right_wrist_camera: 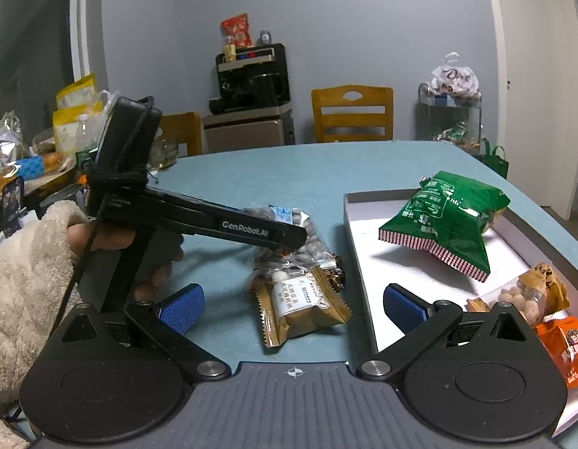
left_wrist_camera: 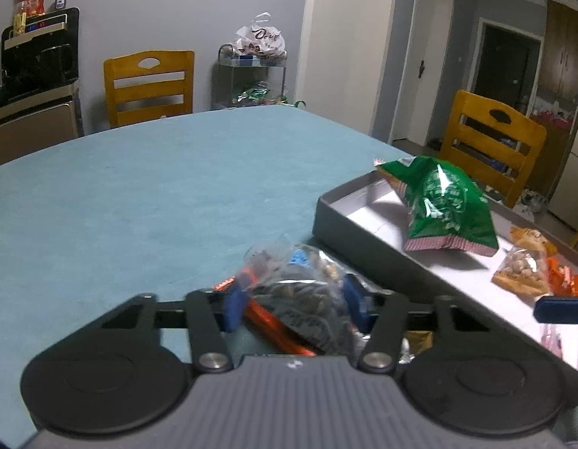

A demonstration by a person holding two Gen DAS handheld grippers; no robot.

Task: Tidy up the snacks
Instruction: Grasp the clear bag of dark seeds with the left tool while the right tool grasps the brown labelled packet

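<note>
Left wrist view: mounted low behind the left gripper (left_wrist_camera: 294, 307), looking forward and slightly down across the blue surface (left_wrist_camera: 120, 202) toward the far edge and a yellow chair (left_wrist_camera: 150, 86), very near the clear nut packet (left_wrist_camera: 307, 292), with the grey tray (left_wrist_camera: 333, 217) off to the right. Right wrist view: set behind the right gripper (right_wrist_camera: 292, 308), facing the same far edge, close over the near edge, tray to the right. Shared by both: tray, green bag (left_wrist_camera: 442, 205), nut packet, chair and black machine (left_wrist_camera: 38, 56) beyond the far edge.
</note>
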